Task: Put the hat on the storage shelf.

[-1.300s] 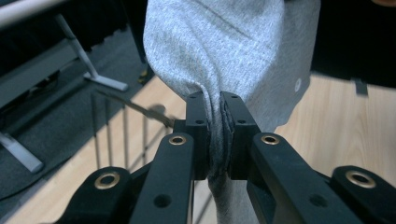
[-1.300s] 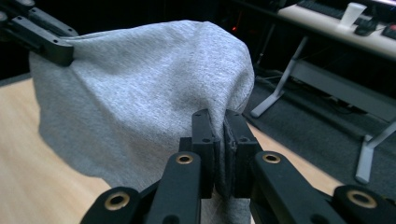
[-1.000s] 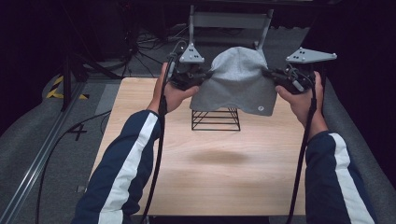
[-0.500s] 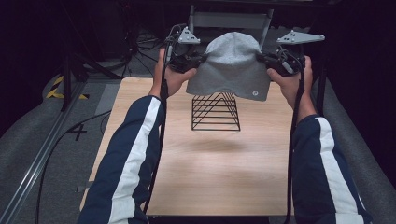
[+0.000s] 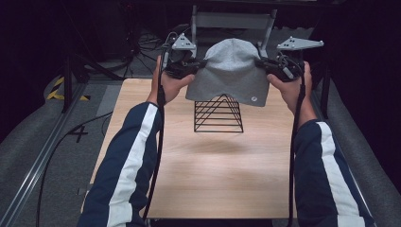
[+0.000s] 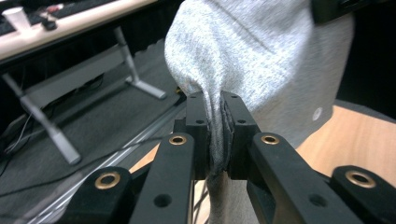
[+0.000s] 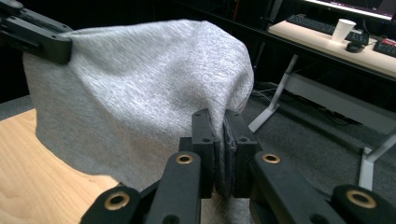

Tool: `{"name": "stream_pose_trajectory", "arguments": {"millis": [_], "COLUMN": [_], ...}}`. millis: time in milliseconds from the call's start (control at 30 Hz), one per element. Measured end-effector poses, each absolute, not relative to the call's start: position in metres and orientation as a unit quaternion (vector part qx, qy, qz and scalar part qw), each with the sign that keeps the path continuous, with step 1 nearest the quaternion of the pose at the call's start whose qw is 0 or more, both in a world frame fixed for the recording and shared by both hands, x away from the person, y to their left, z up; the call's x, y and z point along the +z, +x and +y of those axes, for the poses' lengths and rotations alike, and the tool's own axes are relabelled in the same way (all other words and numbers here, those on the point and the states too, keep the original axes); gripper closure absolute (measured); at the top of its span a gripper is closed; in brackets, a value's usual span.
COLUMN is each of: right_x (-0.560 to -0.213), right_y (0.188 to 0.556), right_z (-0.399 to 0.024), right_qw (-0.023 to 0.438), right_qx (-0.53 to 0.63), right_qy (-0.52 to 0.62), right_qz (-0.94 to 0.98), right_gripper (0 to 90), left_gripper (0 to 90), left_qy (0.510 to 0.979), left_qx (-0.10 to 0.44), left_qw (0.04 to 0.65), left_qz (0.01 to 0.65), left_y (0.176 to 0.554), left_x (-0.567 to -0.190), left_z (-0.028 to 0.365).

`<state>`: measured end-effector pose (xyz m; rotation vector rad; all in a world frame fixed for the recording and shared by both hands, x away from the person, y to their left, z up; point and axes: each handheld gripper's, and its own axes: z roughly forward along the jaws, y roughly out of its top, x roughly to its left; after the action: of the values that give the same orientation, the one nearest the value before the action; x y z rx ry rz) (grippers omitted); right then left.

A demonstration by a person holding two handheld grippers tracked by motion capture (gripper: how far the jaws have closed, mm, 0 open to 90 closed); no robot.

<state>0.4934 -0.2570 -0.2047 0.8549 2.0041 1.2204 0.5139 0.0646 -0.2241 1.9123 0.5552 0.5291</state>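
A grey knitted beanie (image 5: 231, 71) hangs stretched in the air between my two grippers, above the far part of the wooden table (image 5: 208, 175). My left gripper (image 5: 197, 64) is shut on the beanie's left edge; in the left gripper view the fabric (image 6: 252, 51) is pinched between the pads of the gripper (image 6: 216, 100). On the opposite edge my right gripper (image 5: 261, 63) is shut too, with grey cloth (image 7: 140, 88) squeezed in that gripper (image 7: 217, 116). Below the beanie stands a black wire pyramid stand (image 5: 218, 115); its tip is hidden behind the hem.
Grey floor and a metal rail (image 5: 33, 175) run left of the table. Beyond the far edge stand a grey metal frame (image 5: 231, 21) and loose cables. A desk with a white cup (image 7: 344, 29) and a keyboard lies farther off.
Both hands have carried the beanie up and away from me, toward the table's far edge. It now hangs higher over the wire stand, and more of the stand shows.
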Motion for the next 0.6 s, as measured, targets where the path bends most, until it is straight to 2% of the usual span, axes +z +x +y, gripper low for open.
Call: {"name": "stream_pose_trajectory", "arguments": {"millis": [333,600], "right_x": [-0.202,-0.224], "right_y": [0.475,0.481], "right_z": [-0.254,-0.253], "right_qw": [0.32,0.315], "right_qx": [0.471,0.459], "right_qy": [0.306,0.315], "right_qz": [0.763,0.768], "right_gripper": [84.5,84.3], "left_gripper": [82.9,82.6], "left_qy": [0.796,0.809], "left_qx": [0.217,0.214], "left_qw": [0.52,0.499], "left_qz": [0.222,0.227], "left_y": [0.5,0.506], "left_x": [-0.23,-0.254], "left_z": [0.07,0.063]}}
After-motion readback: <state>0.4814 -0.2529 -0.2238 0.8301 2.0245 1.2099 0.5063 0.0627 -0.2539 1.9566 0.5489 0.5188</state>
